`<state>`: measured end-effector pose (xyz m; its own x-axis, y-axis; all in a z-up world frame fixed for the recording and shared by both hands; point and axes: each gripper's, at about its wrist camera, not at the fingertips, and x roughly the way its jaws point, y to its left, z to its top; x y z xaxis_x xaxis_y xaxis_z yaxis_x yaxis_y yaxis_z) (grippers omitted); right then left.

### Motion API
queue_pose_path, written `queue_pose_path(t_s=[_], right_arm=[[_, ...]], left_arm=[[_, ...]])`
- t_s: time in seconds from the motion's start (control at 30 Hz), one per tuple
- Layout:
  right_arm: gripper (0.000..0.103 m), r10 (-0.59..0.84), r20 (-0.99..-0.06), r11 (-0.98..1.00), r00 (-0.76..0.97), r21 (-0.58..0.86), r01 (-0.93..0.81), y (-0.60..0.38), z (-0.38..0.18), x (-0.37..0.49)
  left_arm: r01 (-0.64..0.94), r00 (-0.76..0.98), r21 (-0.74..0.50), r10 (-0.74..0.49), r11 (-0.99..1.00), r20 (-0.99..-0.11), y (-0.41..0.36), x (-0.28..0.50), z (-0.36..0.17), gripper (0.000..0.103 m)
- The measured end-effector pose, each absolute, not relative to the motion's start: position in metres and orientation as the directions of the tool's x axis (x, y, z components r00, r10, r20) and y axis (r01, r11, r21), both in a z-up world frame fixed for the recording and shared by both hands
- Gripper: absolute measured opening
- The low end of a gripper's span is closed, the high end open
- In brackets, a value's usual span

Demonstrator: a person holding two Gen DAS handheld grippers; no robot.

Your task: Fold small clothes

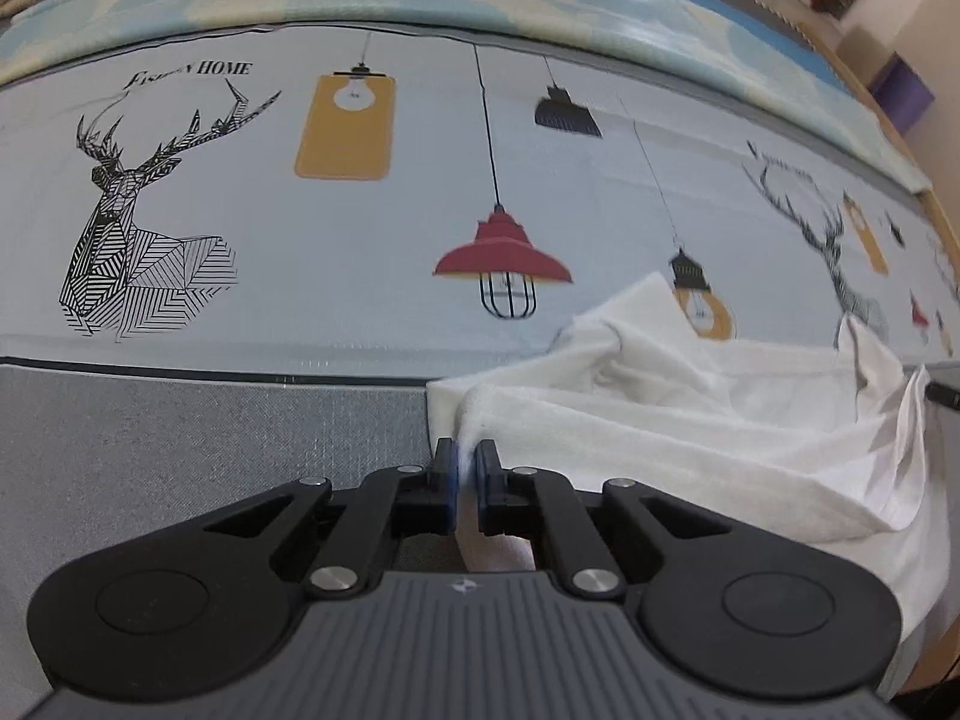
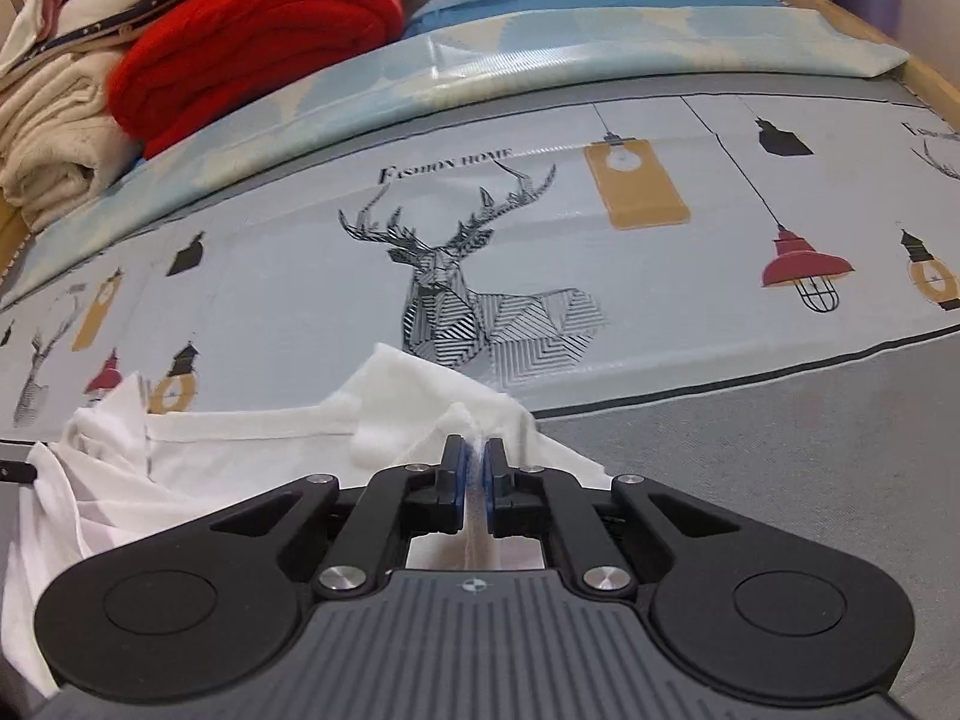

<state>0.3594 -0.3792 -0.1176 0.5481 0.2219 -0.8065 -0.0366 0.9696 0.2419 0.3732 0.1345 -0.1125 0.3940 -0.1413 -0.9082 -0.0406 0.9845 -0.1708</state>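
A white garment [image 1: 690, 420] lies crumpled on the printed bed cover, spreading right of my left gripper [image 1: 467, 456]. The left gripper is shut on a fold at the garment's left edge. In the right wrist view the same white garment [image 2: 252, 456] spreads to the left. My right gripper [image 2: 474, 456] is shut on a ridge of its cloth at the right edge. Both grippers hold the cloth low over the grey band of the cover. A tip of the other gripper shows at the far side of the garment in each view.
The bed cover [image 1: 360, 228] carries deer and lamp prints. A folded light blue sheet [image 2: 540, 54] lies behind it. A red knit [image 2: 258, 36] and cream folded clothes [image 2: 54, 144] are stacked at the back left. A wooden bed edge [image 2: 936, 84] runs along the right.
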Motion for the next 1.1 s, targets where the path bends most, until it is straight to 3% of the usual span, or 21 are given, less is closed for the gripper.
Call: queue_pose_path(t_s=[0.07,0.23,0.53,0.67,0.73,0.77,0.8,0.87,0.93,0.97,1.1], right_arm=[[0.0,0.221,-0.79,0.968,0.572,0.248,-0.032,-0.381,-0.116,0.359],[0.0,0.148,-0.671,0.928,0.726,0.349,0.134,-0.409,-0.095,0.357],[0.0,0.042,-0.679,0.946,0.733,0.263,0.189,-0.392,-0.103,0.373],[0.0,-0.087,-0.657,0.933,0.749,0.209,0.293,-0.398,-0.1,0.377],[0.004,-0.077,-0.687,0.923,0.723,0.225,0.312,-0.404,-0.104,0.38],[0.004,-0.038,-0.702,0.919,0.711,0.254,0.3,-0.406,-0.106,0.381],[0.004,0.002,-0.715,0.921,0.7,0.273,0.276,-0.405,-0.107,0.382],[0.01,0.079,-0.741,0.939,0.667,0.28,0.201,-0.4,-0.109,0.381],[0.034,0.152,-0.776,0.952,0.612,0.282,0.121,-0.393,-0.115,0.379],[0.039,0.176,-0.8,0.958,0.574,0.274,0.088,-0.388,-0.12,0.376],[0.043,0.179,-0.859,0.98,0.481,0.2,-0.007,-0.372,-0.139,0.365]], left_arm=[[-0.051,0.433,-0.193,-0.152,0.98,-0.889,0.138,0.374,-0.105,0.006],[-0.138,0.533,-0.195,-0.093,0.971,-0.841,0.149,0.378,-0.094,0.005],[-0.189,0.554,-0.167,-0.035,0.968,-0.831,0.147,0.387,-0.1,0.005],[-0.149,0.582,-0.161,-0.045,0.976,-0.812,0.146,0.388,-0.094,0.007],[-0.104,0.589,-0.152,-0.062,0.983,-0.806,0.143,0.387,-0.089,0.02],[-0.089,0.594,-0.139,-0.059,0.986,-0.802,0.143,0.385,-0.086,0.033],[-0.078,0.598,-0.12,-0.05,0.99,-0.8,0.143,0.382,-0.083,0.036],[-0.066,0.586,-0.121,-0.059,0.99,-0.808,0.148,0.377,-0.079,0.036],[-0.044,0.545,-0.185,-0.131,0.982,-0.828,0.154,0.372,-0.081,0.036],[-0.023,0.506,-0.221,-0.179,0.975,-0.844,0.155,0.368,-0.084,0.036],[0.136,0.351,-0.241,-0.274,0.961,-0.895,0.138,0.349,-0.098,0.037]])
